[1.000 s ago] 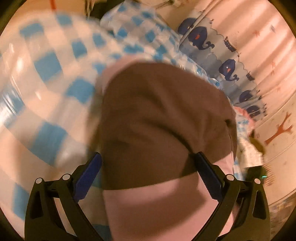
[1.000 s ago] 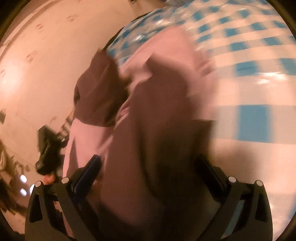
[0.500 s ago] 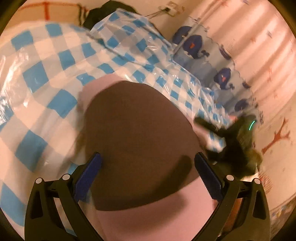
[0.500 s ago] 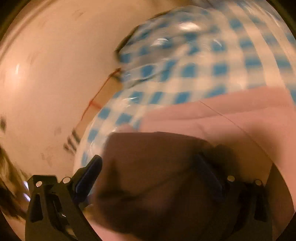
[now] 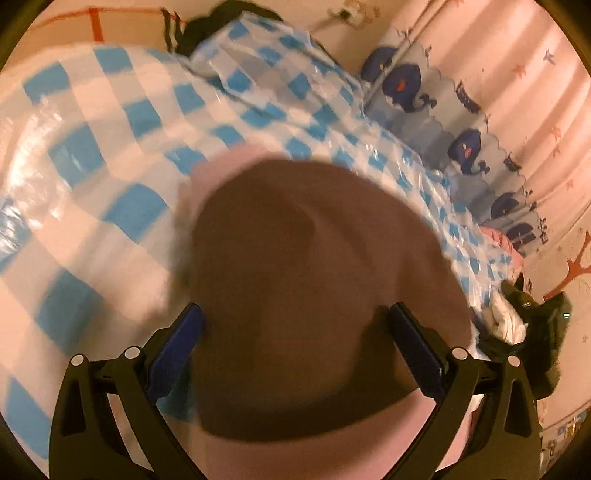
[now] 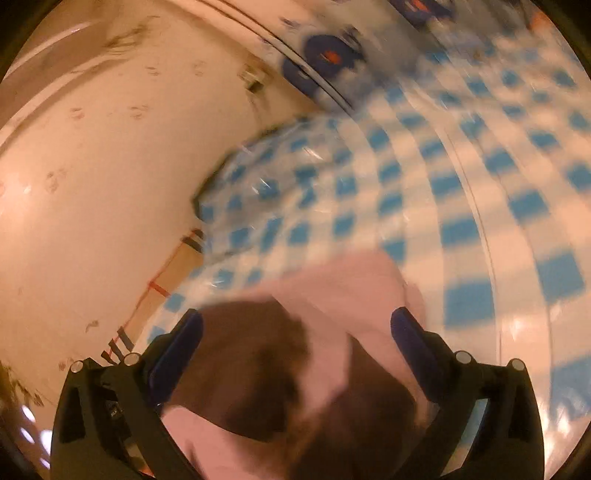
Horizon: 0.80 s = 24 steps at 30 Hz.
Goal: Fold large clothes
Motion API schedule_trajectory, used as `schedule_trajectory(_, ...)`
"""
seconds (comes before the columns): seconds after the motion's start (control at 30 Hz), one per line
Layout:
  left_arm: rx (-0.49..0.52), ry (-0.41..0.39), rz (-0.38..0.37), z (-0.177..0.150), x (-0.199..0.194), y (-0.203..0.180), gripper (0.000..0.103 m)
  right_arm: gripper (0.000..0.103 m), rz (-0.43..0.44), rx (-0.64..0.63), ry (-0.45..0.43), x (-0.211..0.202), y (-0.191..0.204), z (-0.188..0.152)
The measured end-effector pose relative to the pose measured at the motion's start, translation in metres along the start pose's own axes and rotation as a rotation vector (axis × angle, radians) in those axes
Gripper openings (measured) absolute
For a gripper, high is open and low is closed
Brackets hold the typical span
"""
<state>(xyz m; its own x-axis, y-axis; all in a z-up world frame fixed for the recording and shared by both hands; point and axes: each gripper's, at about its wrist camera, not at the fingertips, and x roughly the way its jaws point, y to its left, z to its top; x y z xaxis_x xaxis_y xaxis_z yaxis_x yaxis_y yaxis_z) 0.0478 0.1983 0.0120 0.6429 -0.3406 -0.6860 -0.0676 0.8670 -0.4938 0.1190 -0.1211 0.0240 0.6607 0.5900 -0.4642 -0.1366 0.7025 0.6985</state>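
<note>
Lying folded on the checked tabletop (image 5: 110,122), brown-and-pink garment (image 5: 317,295) directly under and ahead of left gripper (image 5: 295,336), spread wide and unclenched; right gripper (image 6: 295,332) opening, cloth between, ungripped.

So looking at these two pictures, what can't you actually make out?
- Garment: what kind it is; left wrist view shows only a brown and pink bulk, cut off at the bottom edge.
- Its folds: right wrist view, smeared by motion blur.
- Dark thing at the far right: left wrist view, small and dim.
- Dark item behind the checkered cover: mostly hidden.
</note>
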Motion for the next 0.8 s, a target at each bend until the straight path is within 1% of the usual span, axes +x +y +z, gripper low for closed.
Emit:
schedule_trajectory(0.07,0.030,0.004,-0.004,0.002,0.012,-0.006,0.097,0.098,0.011,0.126,0.057,0.033,-0.028,-0.029)
schedule_trajectory(0.1,0.088,0.001,0.008,0.007,0.016,-0.015,0.097,0.098,0.058,0.232,0.020,0.035,-0.045,-0.044)
schedule_trajectory(0.13,0.125,0.015,0.013,0.013,0.020,-0.020,0.097,0.098,0.086,0.318,-0.045,0.029,-0.054,-0.058)
schedule_trajectory(0.17,0.149,0.047,0.015,0.020,0.028,-0.024,0.097,0.098,0.074,0.329,-0.072,0.020,-0.056,-0.064)
schedule_trajectory(0.2,0.150,0.060,0.016,0.022,0.030,-0.025,0.097,0.098,0.061,0.315,-0.070,0.017,-0.053,-0.064)
schedule_trajectory(0.23,0.145,0.073,0.032,0.023,0.031,-0.026,0.097,0.098,0.058,0.303,-0.050,0.018,-0.052,-0.061)
schedule_trajectory(0.3,0.137,0.070,0.058,0.020,0.023,-0.026,0.096,0.098,0.082,0.293,0.031,0.024,-0.058,-0.046)
schedule_trajectory(0.33,0.122,0.062,0.067,0.017,0.012,-0.026,0.096,0.098,0.069,0.266,0.039,0.015,-0.058,-0.037)
schedule_trajectory(0.37,0.119,0.041,0.063,0.012,0.003,-0.026,0.096,0.098,0.040,0.225,0.008,-0.006,-0.057,-0.030)
schedule_trajectory(0.4,0.134,0.020,0.058,0.007,-0.002,-0.028,0.096,0.098,-0.001,0.128,-0.067,-0.031,-0.041,-0.023)
schedule_trajectory(0.43,0.144,0.013,0.073,-0.001,0.001,-0.028,0.097,0.098,-0.028,0.039,-0.104,-0.045,-0.025,-0.020)
schedule_trajectory(0.47,0.130,0.016,0.069,-0.004,0.006,-0.026,0.097,0.098,-0.071,-0.076,-0.099,-0.046,-0.004,-0.017)
schedule_trajectory(0.5,0.107,0.019,0.061,-0.006,0.012,-0.022,0.097,0.098,-0.117,-0.143,-0.061,-0.038,0.009,-0.017)
schedule_trajectory(0.53,0.100,0.012,0.065,-0.008,0.015,-0.022,0.097,0.098,-0.174,-0.213,-0.002,-0.020,0.016,-0.022)
schedule_trajectory(0.57,0.105,0.003,0.080,-0.009,0.017,-0.023,0.097,0.098,-0.231,-0.258,0.062,0.007,0.013,-0.033)
schedule_trajectory(0.6,0.112,-0.004,0.095,-0.011,0.017,-0.025,0.097,0.098,-0.222,-0.253,0.104,0.023,0.001,-0.046)
schedule_trajectory(0.63,0.119,-0.016,0.113,-0.013,0.017,-0.028,0.097,0.098,-0.182,-0.212,0.121,0.028,-0.013,-0.052)
schedule_trajectory(0.67,0.124,-0.020,0.121,-0.014,0.018,-0.029,0.097,0.098,-0.140,-0.155,0.130,0.029,-0.026,-0.049)
schedule_trajectory(0.7,0.130,-0.021,0.132,-0.015,0.018,-0.030,0.097,0.098,-0.124,-0.129,0.150,0.029,-0.030,-0.045)
schedule_trajectory(0.73,0.134,-0.019,0.134,-0.014,0.017,-0.031,0.097,0.098,-0.130,-0.134,0.172,0.027,-0.028,-0.041)
schedule_trajectory(0.77,0.135,-0.018,0.134,-0.014,0.015,-0.031,0.097,0.098,-0.153,-0.132,0.174,0.016,-0.024,-0.036)
schedule_trajectory(0.8,0.137,-0.024,0.138,-0.015,0.012,-0.031,0.097,0.098,-0.177,-0.125,0.156,0.002,-0.019,-0.034)
